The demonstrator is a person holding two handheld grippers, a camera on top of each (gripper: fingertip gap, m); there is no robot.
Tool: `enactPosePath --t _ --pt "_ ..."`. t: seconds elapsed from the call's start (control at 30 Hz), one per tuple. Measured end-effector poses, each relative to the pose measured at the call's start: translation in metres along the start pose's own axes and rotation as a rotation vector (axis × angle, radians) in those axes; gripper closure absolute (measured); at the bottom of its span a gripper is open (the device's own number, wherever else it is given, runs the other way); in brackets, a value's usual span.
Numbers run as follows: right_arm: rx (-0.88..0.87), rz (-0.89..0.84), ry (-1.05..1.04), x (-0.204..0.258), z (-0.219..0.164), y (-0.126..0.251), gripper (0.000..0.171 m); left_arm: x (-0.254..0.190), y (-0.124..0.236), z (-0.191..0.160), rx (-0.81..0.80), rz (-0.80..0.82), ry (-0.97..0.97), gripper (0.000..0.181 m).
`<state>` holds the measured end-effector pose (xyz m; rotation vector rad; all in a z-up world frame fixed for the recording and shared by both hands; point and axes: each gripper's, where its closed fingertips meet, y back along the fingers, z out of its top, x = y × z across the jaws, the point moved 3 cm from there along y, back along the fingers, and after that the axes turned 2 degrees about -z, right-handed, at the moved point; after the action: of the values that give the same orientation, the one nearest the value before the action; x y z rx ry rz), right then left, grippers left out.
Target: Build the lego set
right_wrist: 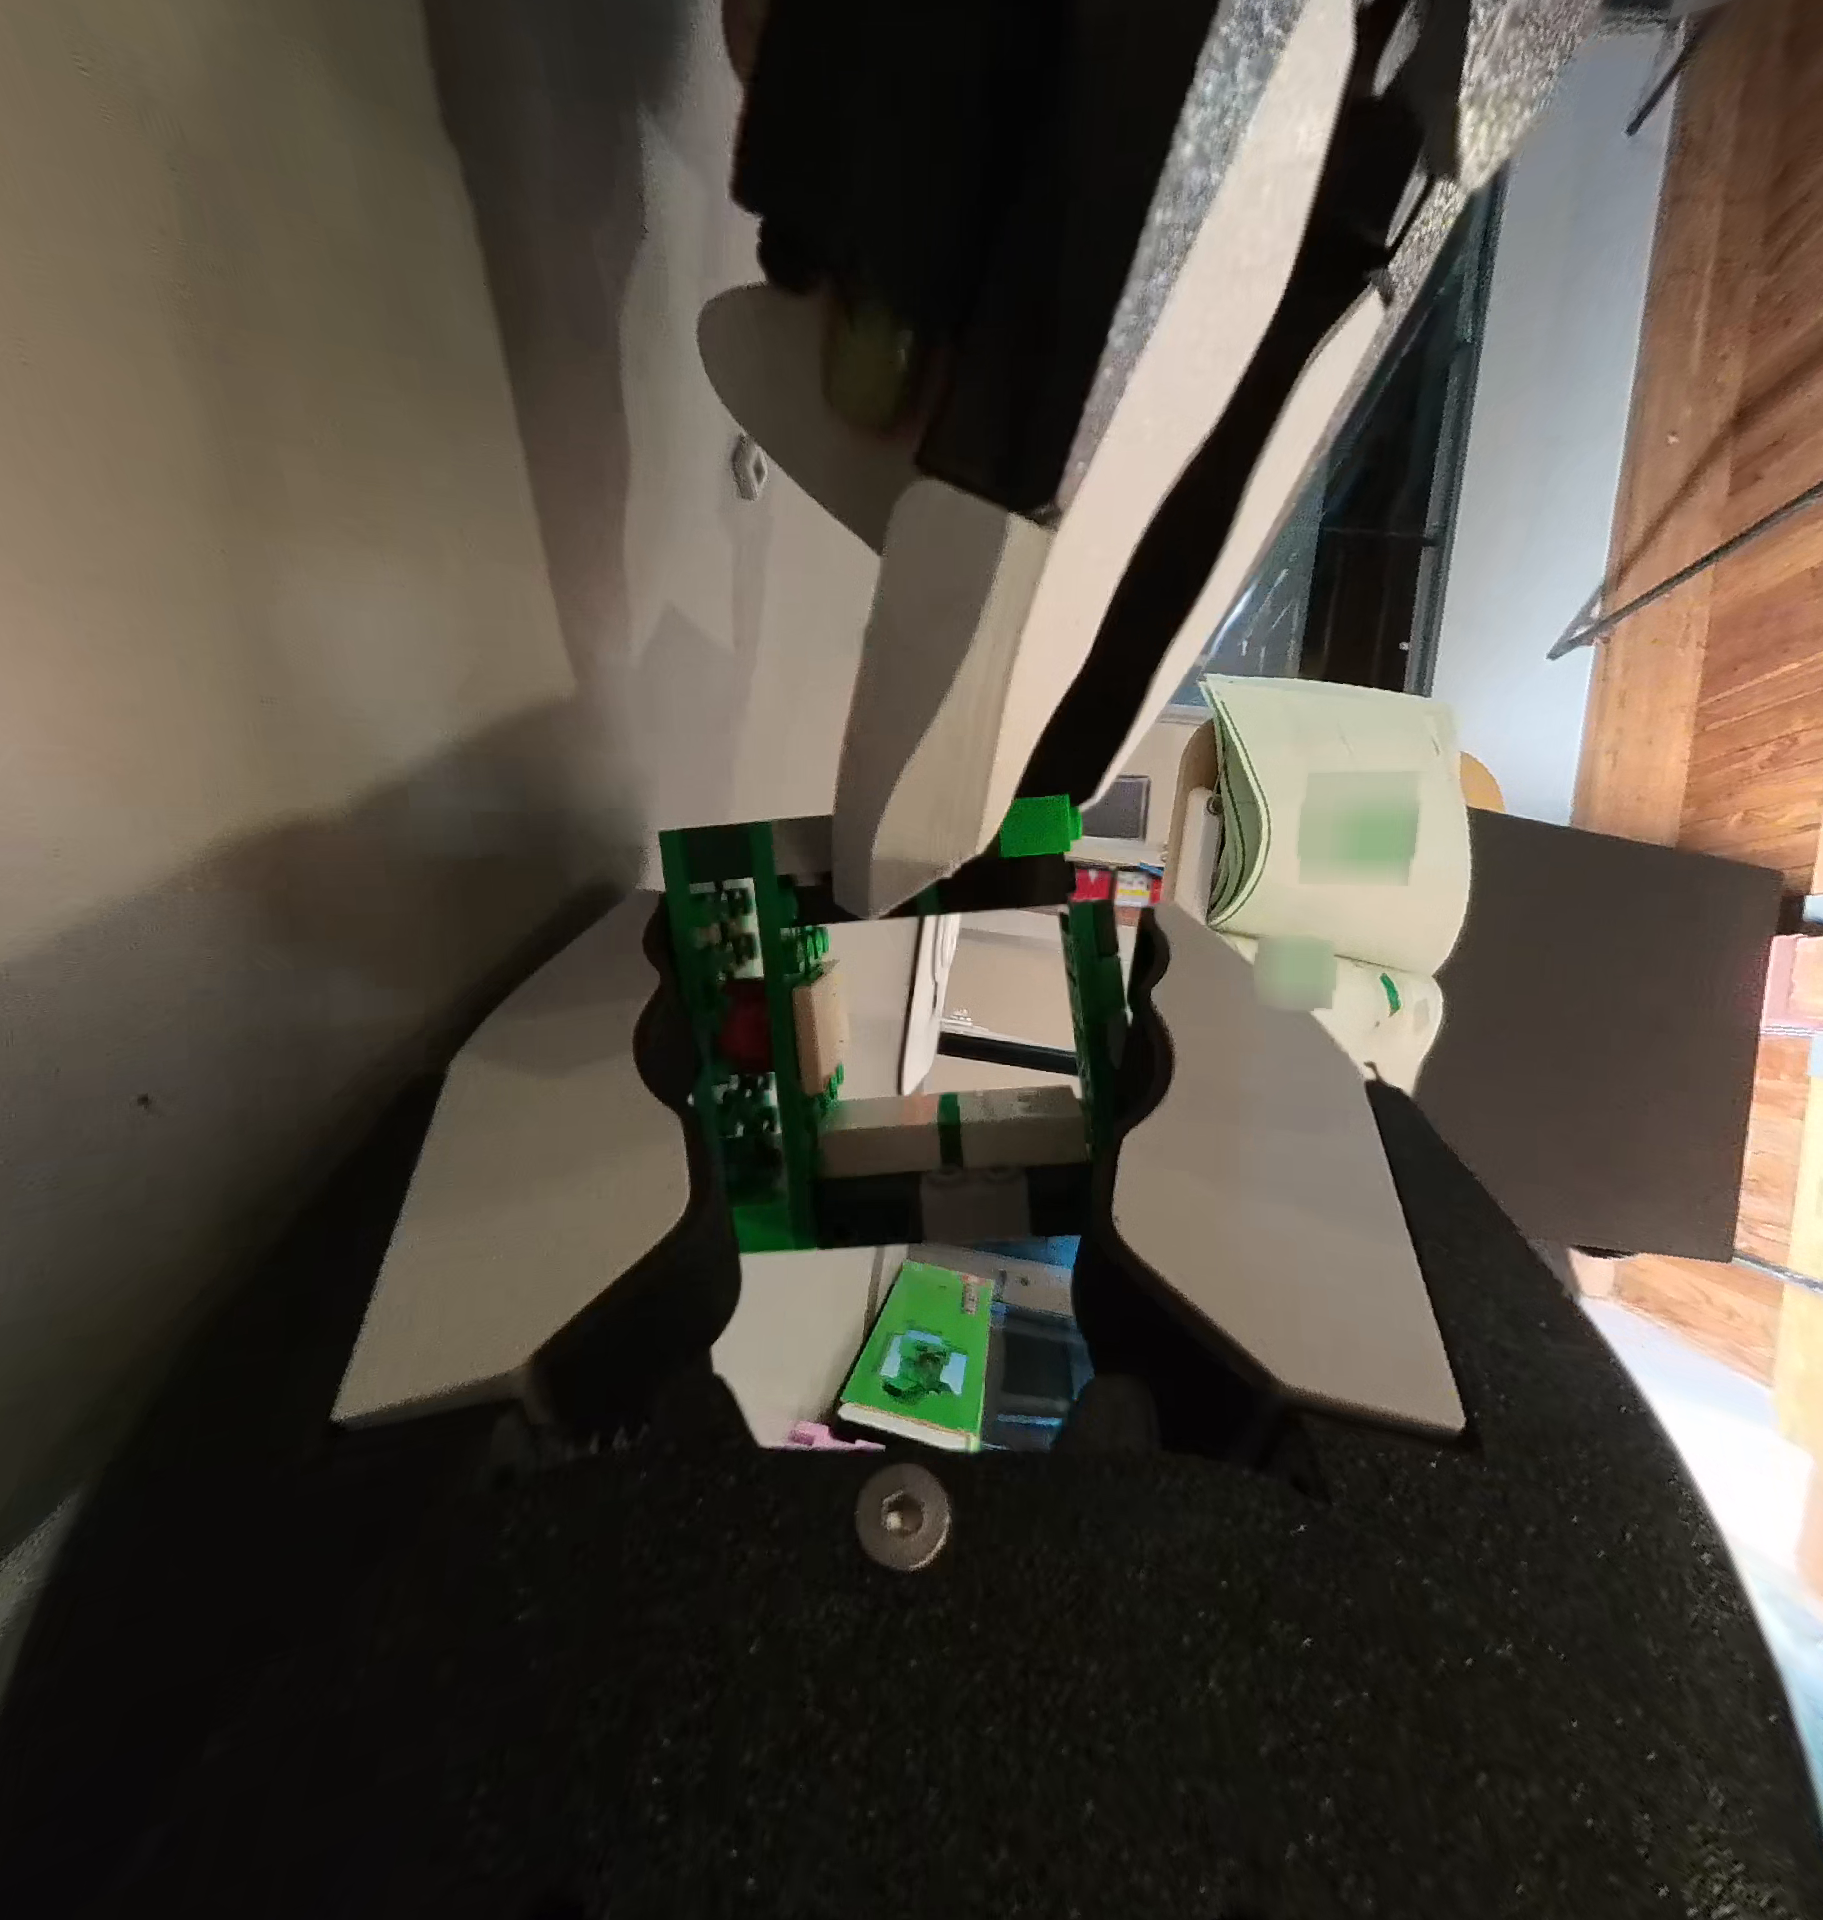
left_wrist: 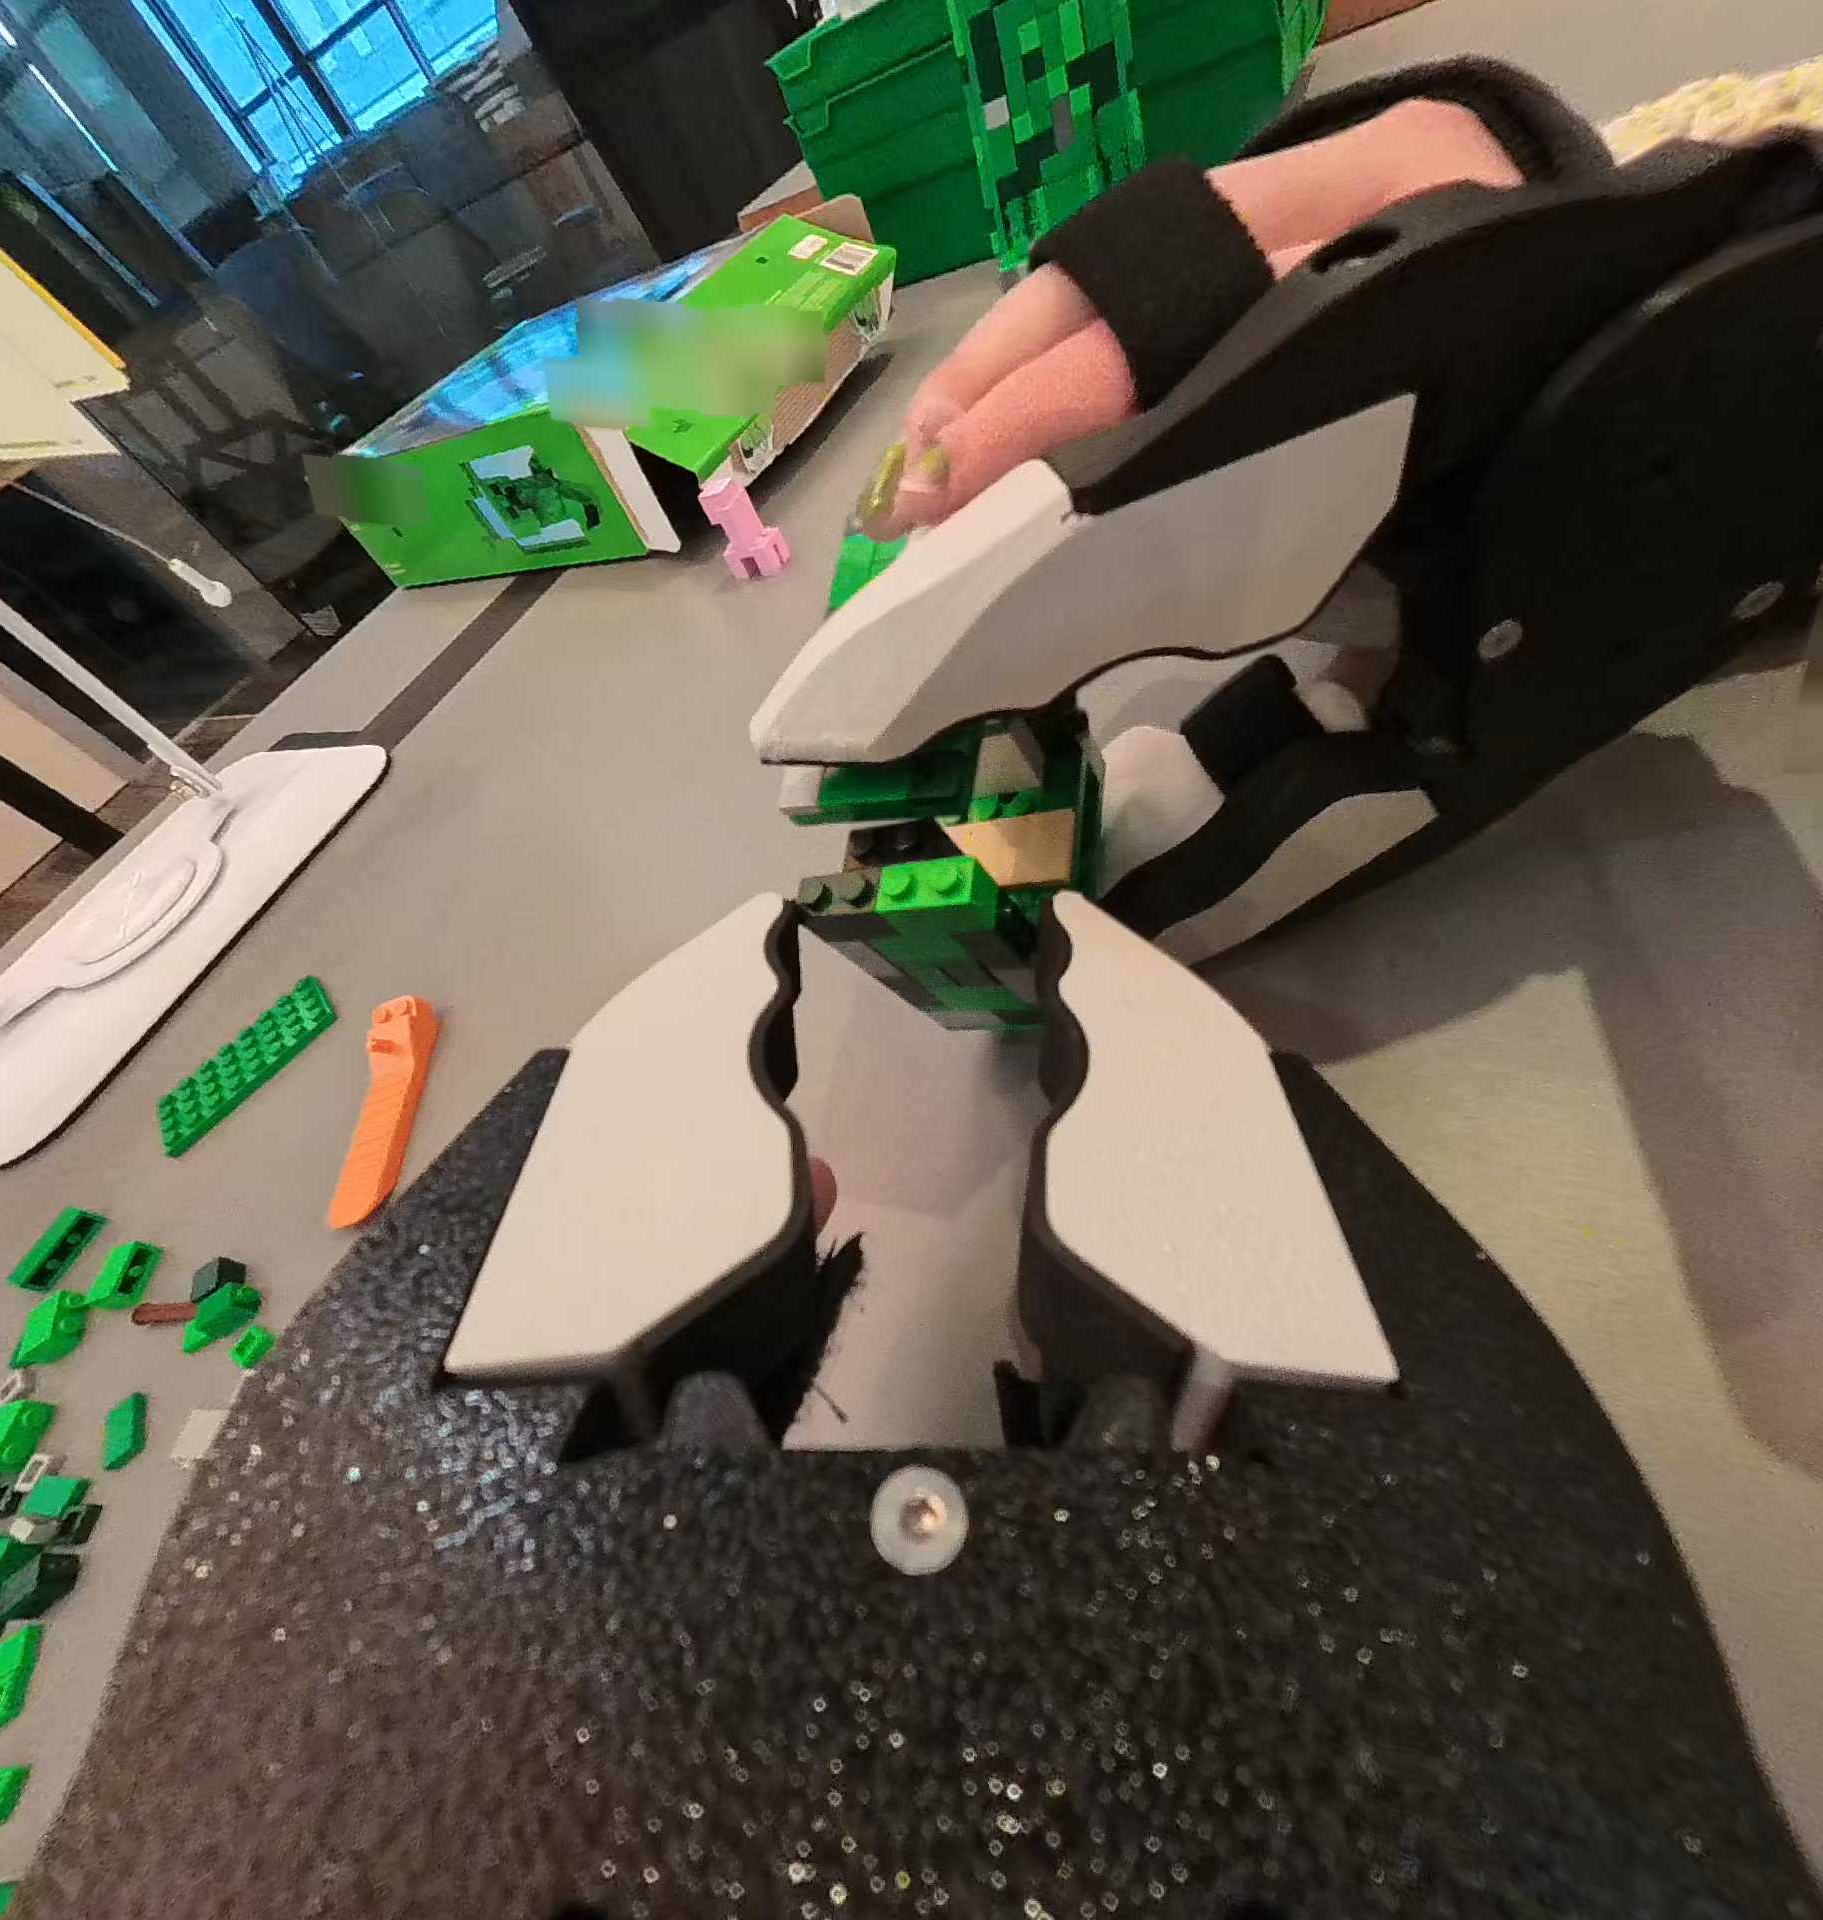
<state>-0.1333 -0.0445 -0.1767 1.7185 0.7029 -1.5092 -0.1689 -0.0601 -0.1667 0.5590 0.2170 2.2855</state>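
Observation:
My right gripper [right_wrist: 902,935] is shut on a hollow green, black and tan lego frame [right_wrist: 751,1039], which sits upright between its fingers. In the left wrist view the right gripper [left_wrist: 938,821] comes in from the right and holds that frame [left_wrist: 1000,821] above the grey table [left_wrist: 574,748]. My left gripper [left_wrist: 922,925] is shut on a green-and-black brick block [left_wrist: 928,956] that touches the underside of the frame. In the right wrist view the left gripper [right_wrist: 990,842] reaches down onto the frame's top edge with a small green brick [right_wrist: 1037,826] at its tip.
An orange brick separator [left_wrist: 382,1112], a green plate [left_wrist: 247,1065] and several loose green pieces [left_wrist: 34,1455] lie at the left. A pink figure [left_wrist: 746,535], the green set box [left_wrist: 512,488], a built green model [left_wrist: 1052,114], a white stand base [left_wrist: 107,935] and a booklet [right_wrist: 1333,821] stand farther off. The grippers are tip to tip, or close to it.

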Motion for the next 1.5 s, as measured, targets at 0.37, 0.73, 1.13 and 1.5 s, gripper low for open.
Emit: enactPosePath --t 0.37,0.73,1.13,1.5 --pt "-0.046 0.087 -0.113 0.003 -0.003 0.004 0.095 0.001 -0.001 0.002 0.005 -0.011 -0.014 0.138" --pt "-0.062 0.178 -0.209 0.004 -0.009 0.009 0.095 0.007 -0.003 -0.008 0.046 0.018 -0.082 0.138" --pt "-0.264 0.393 -0.731 -0.025 -0.032 0.032 0.108 0.009 -0.002 -0.013 0.040 -0.050 -0.135 0.138" --pt "-0.300 0.831 -0.886 -0.047 -0.026 0.017 0.114 0.010 -0.003 -0.013 0.021 -0.094 -0.158 0.139"
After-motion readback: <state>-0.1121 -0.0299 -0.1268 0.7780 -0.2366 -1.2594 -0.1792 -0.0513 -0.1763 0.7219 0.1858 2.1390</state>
